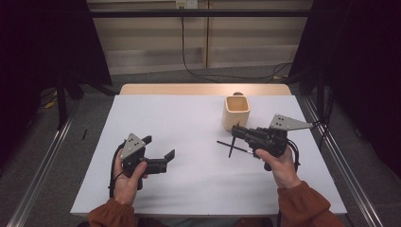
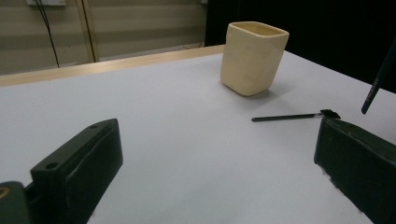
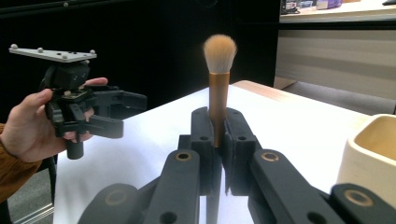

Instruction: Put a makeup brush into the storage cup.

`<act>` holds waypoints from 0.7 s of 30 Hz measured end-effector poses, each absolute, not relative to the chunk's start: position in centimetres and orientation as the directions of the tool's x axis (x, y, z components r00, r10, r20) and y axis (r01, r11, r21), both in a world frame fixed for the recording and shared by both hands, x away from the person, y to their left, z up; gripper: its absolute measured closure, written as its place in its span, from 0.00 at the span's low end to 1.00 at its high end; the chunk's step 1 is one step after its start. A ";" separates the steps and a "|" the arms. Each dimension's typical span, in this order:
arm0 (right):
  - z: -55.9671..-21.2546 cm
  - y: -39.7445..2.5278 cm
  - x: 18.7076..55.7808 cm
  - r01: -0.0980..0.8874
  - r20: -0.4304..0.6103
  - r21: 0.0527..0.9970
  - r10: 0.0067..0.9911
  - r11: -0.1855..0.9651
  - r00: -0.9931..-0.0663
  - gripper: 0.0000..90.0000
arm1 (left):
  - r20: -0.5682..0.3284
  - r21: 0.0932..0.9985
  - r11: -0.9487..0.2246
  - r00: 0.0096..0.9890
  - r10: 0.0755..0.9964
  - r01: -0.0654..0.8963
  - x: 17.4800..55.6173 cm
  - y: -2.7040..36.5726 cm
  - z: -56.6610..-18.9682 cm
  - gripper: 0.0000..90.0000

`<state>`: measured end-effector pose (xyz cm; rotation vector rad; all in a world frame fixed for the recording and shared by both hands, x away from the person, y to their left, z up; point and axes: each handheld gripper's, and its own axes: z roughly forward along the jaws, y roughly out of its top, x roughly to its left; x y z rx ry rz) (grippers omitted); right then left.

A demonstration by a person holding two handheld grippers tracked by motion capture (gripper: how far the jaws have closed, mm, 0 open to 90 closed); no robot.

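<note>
- Two hand-held grippers work above a white table (image 1: 189, 189), seen from a high camera looking forward and down.
- At the right of the high view, the right gripper (image 1: 235, 131) is held in the person's right hand (image 1: 278, 163), its jaws pressed together on a makeup brush (image 1: 231, 145).
- From the right gripper view, the brush (image 3: 218, 88) stands upright between the two black jaws — a copper-coloured ferrule, topped with a fluffy tuft that is pale with tan tips.
- From above, the brush's dark handle hangs down below the jaws towards the table.
- A second, thinner brush (image 1: 231, 145) lies flat on the table just beside the right gripper; in the left gripper view it (image 2: 294, 115) rests in front of the cup, apart from it.
- A cream, square-sided cup (image 1: 236, 111) stands upright near the table's far edge, just beyond the right gripper. Its rim sits at the lower right of the right gripper view (image 3: 373, 154).
- At the left of the high view, the left gripper (image 1: 158, 147) is held in the left hand (image 1: 126, 182), well apart from the cup and the brushes.
- Its jaws are spread wide with nothing between them — the left gripper view has bare table between the two.
- Rust-orange sleeves (image 1: 307, 205) cover both forearms.
</note>
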<state>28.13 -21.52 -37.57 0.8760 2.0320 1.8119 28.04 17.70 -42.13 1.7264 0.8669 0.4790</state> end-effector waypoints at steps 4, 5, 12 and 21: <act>-37.5 -22.0 28.0 0.247 0.173 0.968 0.616 0.037 -0.769 0.93 | -0.086 0.939 -0.156 0.651 0.755 0.305 27.7 18.5 -42.1 0.01; -37.6 -22.2 28.0 0.248 0.173 0.968 0.618 0.036 -0.767 0.93 | -0.092 0.938 -0.154 0.650 0.754 0.311 27.6 18.8 -42.1 0.01; -37.5 -23.2 28.0 0.251 0.175 0.967 0.637 0.030 -0.751 0.93 | -0.068 0.946 -0.153 0.634 0.770 0.287 26.8 20.8 -42.3 0.02; -37.3 -23.4 28.6 0.241 0.162 0.970 0.655 0.031 -0.738 0.93 | -0.038 0.946 -0.165 0.604 0.796 0.277 25.8 23.2 -43.2 0.02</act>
